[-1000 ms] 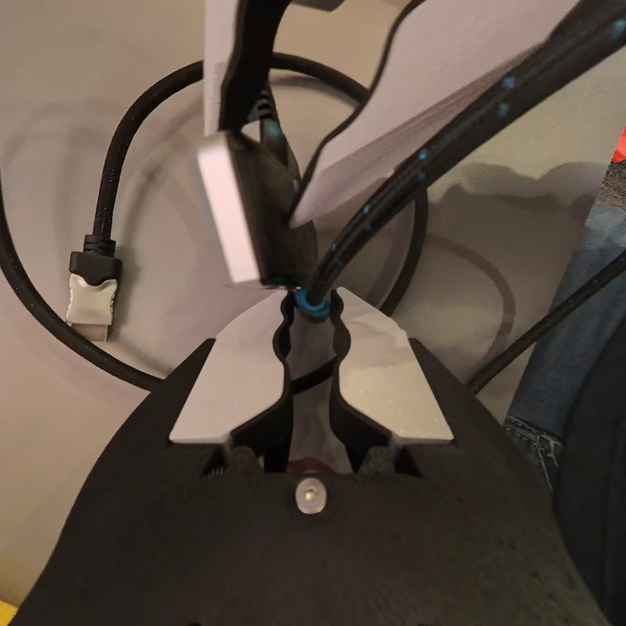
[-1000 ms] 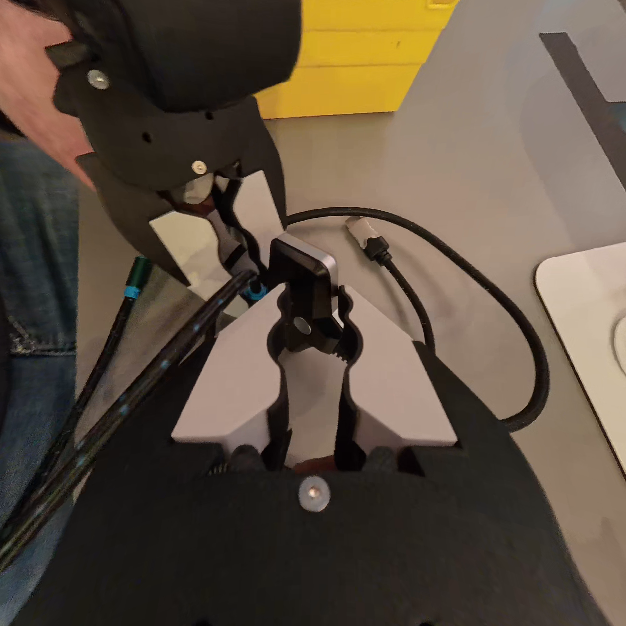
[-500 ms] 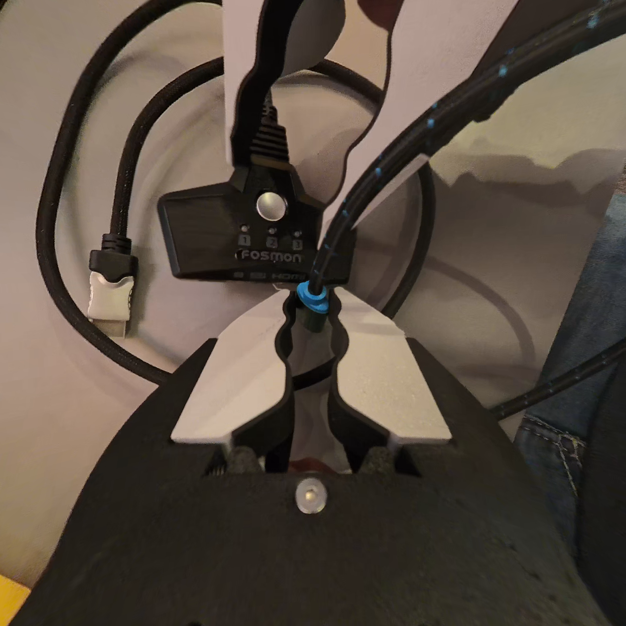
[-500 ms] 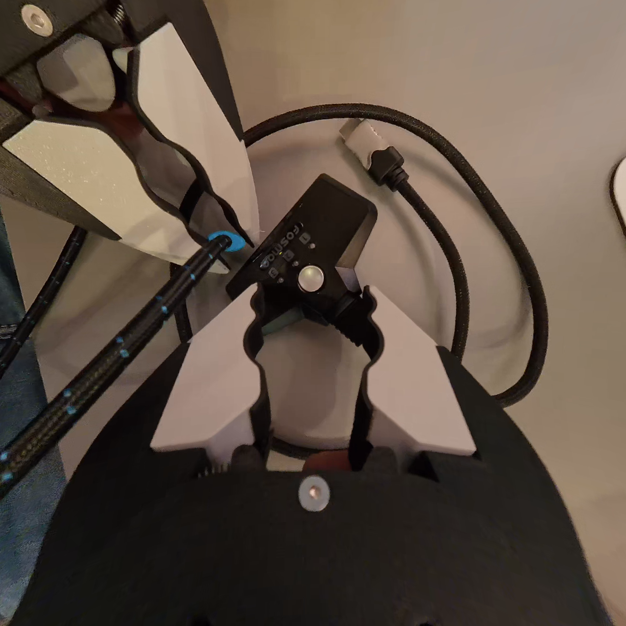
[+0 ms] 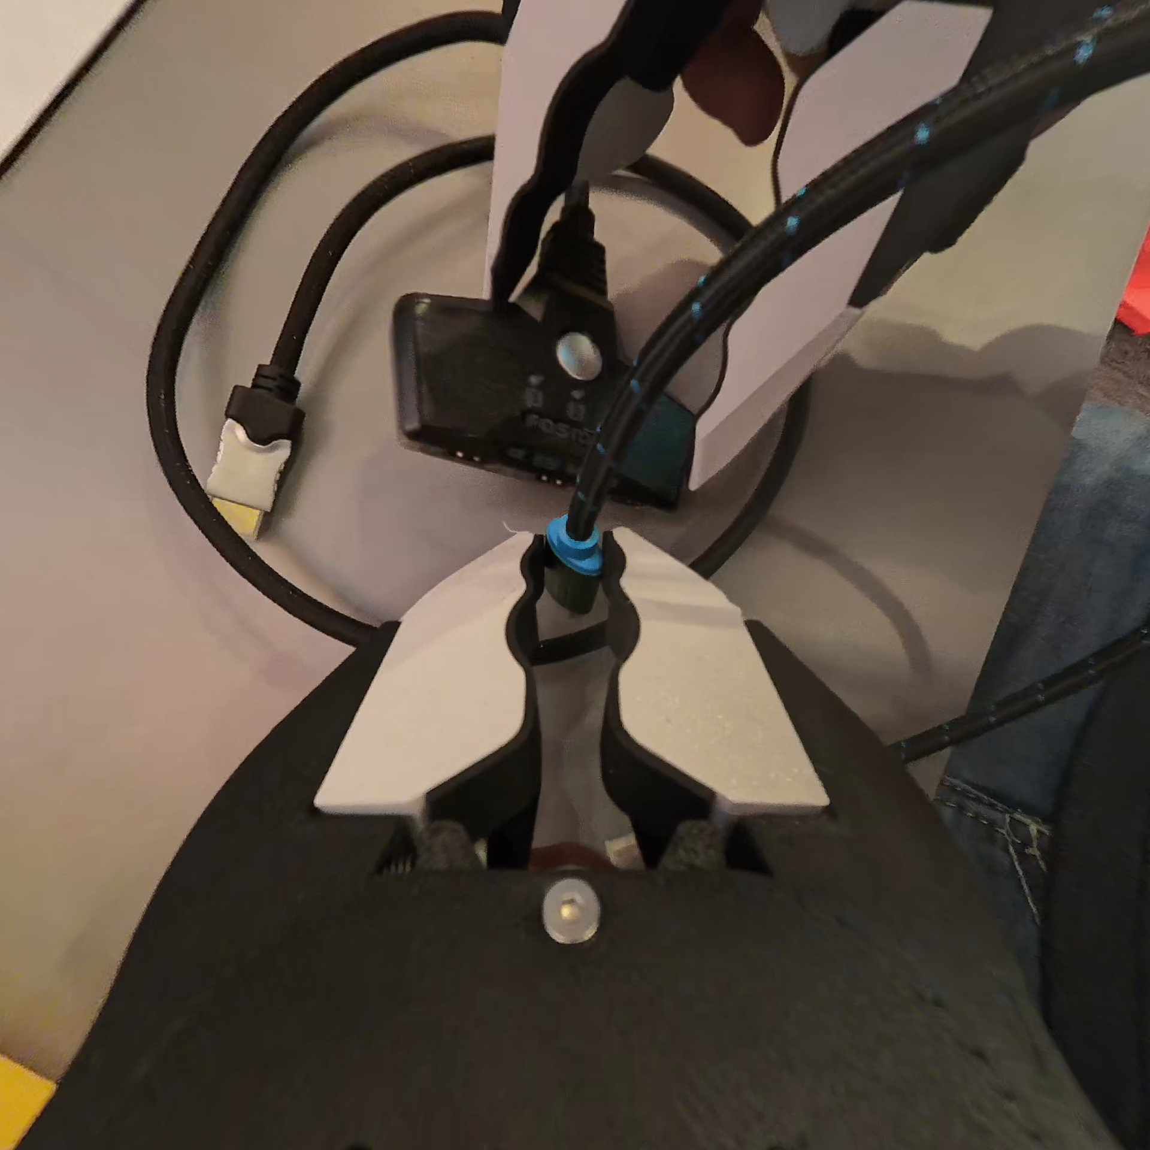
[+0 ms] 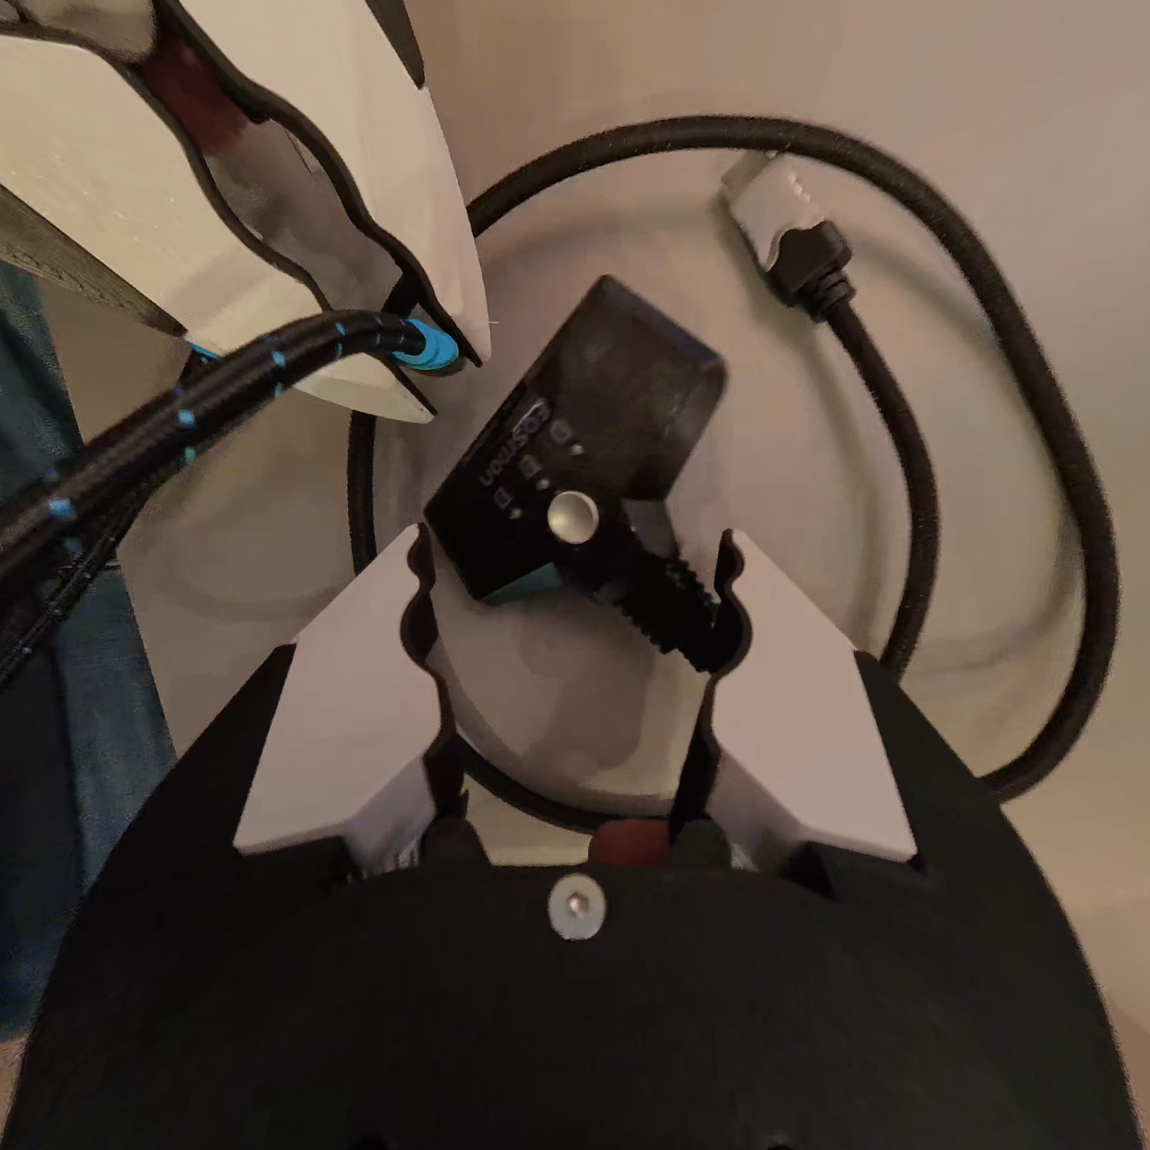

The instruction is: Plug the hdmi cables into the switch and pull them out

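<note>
The black HDMI switch (image 6: 628, 398) lies flat on the grey table, button up; it also shows in the left wrist view (image 5: 473, 386). My right gripper (image 6: 572, 560) is open, and the switch's ribbed cable end (image 6: 672, 597) lies between its fingers, against the right one. My left gripper (image 5: 569, 547) is shut on the blue-collared HDMI plug (image 5: 572, 566), held just short of the switch's port side. A loose silver HDMI plug (image 5: 246, 463) lies on the table left of the switch, also in the right wrist view (image 6: 778, 205).
A black braided cable (image 6: 1070, 510) loops around the switch. The blue-flecked cable (image 5: 778, 230) arcs up over the switch to the right. A person's jeans (image 5: 1095, 591) are at the right edge. A white sheet's corner (image 5: 37, 68) lies at the far left.
My right gripper has opened and let go of the switch, which went from standing on edge to lying flat. My left gripper has kept hold of the blue-collared plug.
</note>
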{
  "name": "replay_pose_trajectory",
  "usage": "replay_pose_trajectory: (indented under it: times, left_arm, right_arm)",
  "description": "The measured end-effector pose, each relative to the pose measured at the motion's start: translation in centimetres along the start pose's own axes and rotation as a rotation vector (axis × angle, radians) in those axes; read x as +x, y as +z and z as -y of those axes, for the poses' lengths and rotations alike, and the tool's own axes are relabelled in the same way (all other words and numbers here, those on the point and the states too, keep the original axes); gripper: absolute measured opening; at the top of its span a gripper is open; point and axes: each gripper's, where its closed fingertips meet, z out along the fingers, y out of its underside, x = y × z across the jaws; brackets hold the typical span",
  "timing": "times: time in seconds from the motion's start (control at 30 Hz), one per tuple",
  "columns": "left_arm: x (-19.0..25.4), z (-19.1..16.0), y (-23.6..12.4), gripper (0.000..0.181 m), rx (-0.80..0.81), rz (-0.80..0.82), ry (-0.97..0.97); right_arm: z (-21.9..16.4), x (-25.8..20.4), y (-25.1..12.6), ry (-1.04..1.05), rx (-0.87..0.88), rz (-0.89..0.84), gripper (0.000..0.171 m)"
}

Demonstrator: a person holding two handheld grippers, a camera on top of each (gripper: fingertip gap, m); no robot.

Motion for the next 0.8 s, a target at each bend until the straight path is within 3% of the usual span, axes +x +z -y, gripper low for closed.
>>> replay_pose_trajectory:
  times: [0.23, 0.43, 0.7, 0.8]
  left_arm:
    - [-0.6, 1.4, -1.0, 0.017, 0.095, -0.006, -0.046]
    - [-0.8, 3.8, -3.0, 0.017, 0.267, -0.047, -0.102]
    - [-0.4, 8.1, -8.0, 0.014, 0.614, -0.213, -0.229]
    - [-0.4, 8.6, -9.1, 0.013, 0.673, -0.243, -0.258]
  right_arm:
    - [2.4, 0.3, -2.9, -0.058, 0.138, -0.038, 0.086]
    - [4.6, -0.8, -4.5, -0.128, 0.262, -0.023, 0.083]
    - [8.5, -3.3, -5.8, -0.216, 0.416, -0.017, 0.061]
    - [9.9, -3.7, -5.7, -0.206, 0.455, -0.036, 0.043]
